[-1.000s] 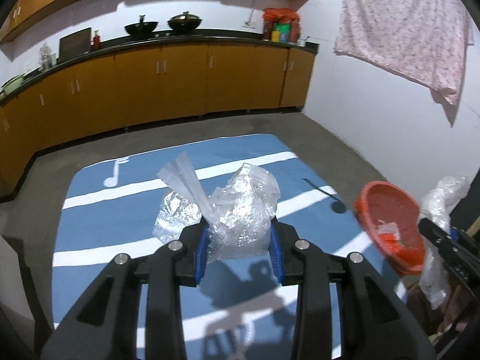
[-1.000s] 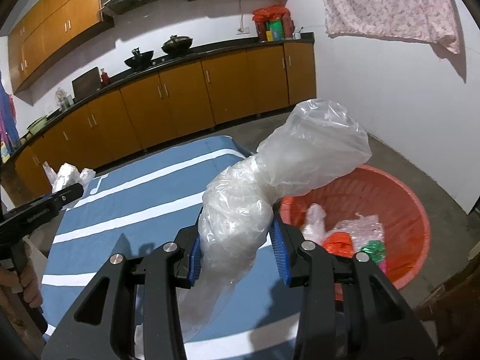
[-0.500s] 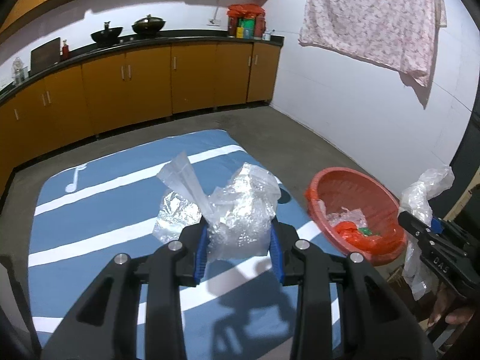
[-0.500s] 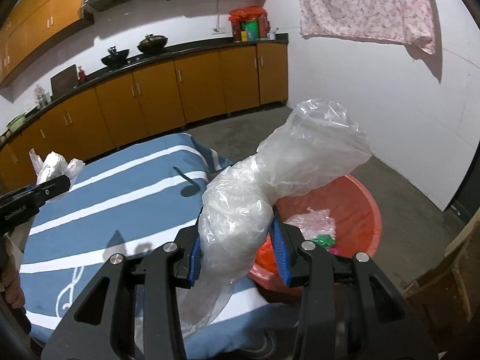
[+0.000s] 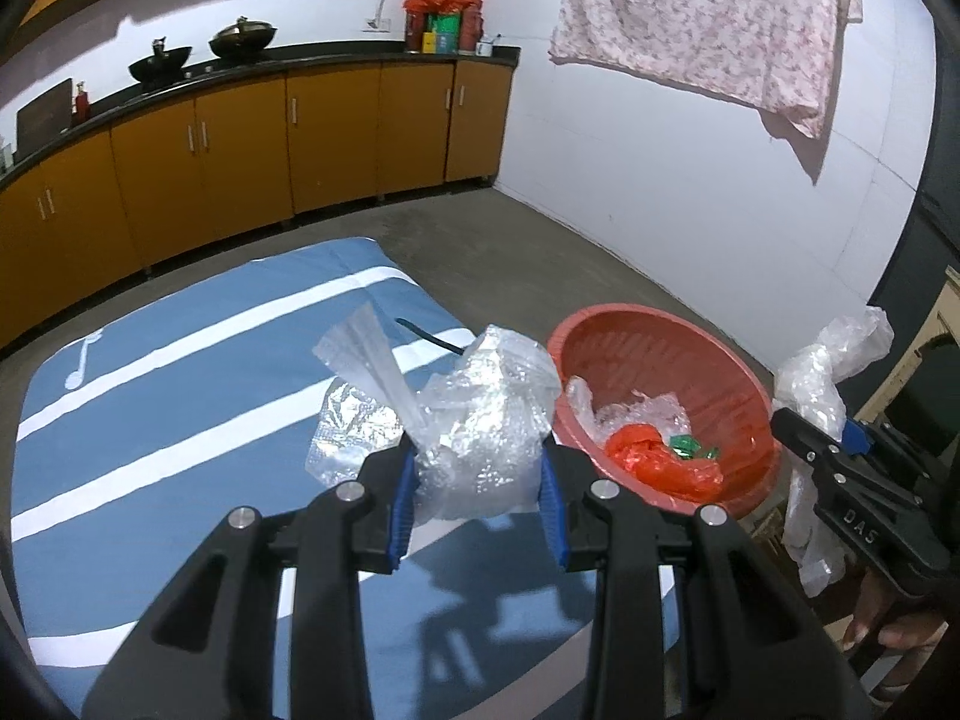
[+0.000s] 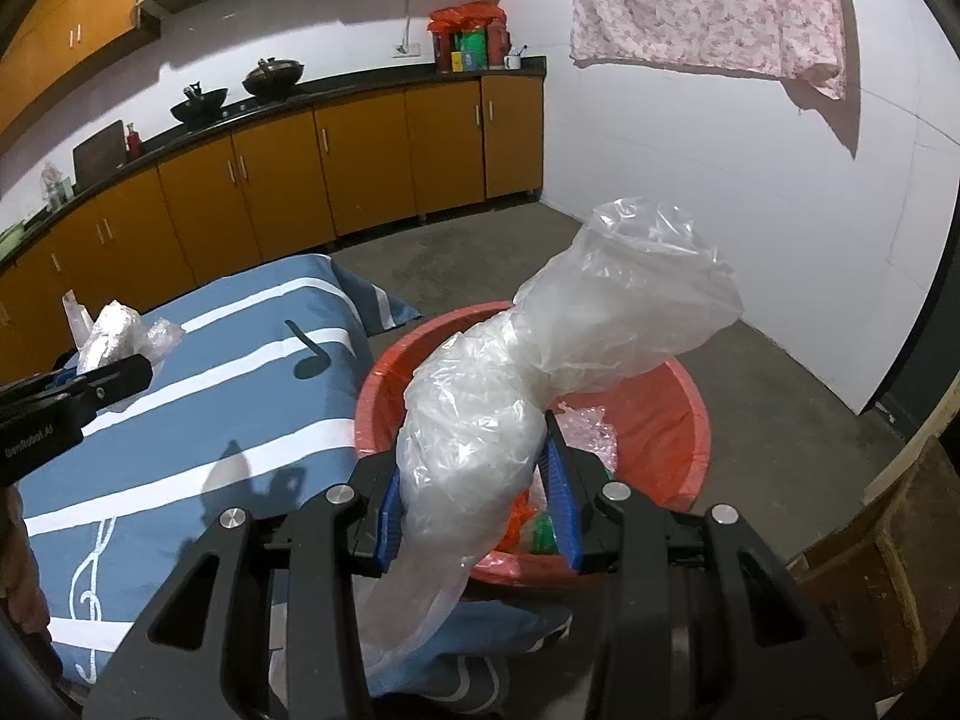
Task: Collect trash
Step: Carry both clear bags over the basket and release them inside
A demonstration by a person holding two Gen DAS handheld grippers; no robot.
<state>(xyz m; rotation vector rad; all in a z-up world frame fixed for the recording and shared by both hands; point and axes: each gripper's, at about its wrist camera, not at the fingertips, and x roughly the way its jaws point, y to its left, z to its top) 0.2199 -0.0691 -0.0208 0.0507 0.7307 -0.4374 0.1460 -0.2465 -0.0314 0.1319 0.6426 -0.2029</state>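
**Two loads of plastic closing in on the red basket**

Right gripper [image 6: 480, 510] clamped on a long twisted plastic bag [image 6: 558, 372], blue pads pressed into its crumpled middle. Bag's long axis running from low near the camera up and away to the right, puffed end hanging over the red basket [image 6: 690, 420], tail dangling below the jaws on the near side. Basket directly ahead and below this gripper, rim just beyond the fingertips: clearly the nearer hand to the drop.

Left gripper [image 5: 477, 480] pinching a wad of clear bubble wrap [image 5: 480, 420], a stiff flap of film sticking up and to the left. Basket off to the right of this one, its near rim just beside the right finger, so a sideways shift to the right wanted before any release.

Already in the basket: clear film, an orange bag [image 5: 654, 462], a scrap of green wrapper [image 5: 690, 447].

Blue striped mattress [image 5: 180, 390] under the left gripper, its edge touching or nearly touching the basket; hard to tell which. Nothing solid between either load and the basket mouth. Likely snags: the dangling tail catching the near rim and dragging out, and the two grippers crowding each other over one opening. Kitchen cabinets [image 6: 360, 156] and a hung cloth [image 6: 708, 6] well clear behind.
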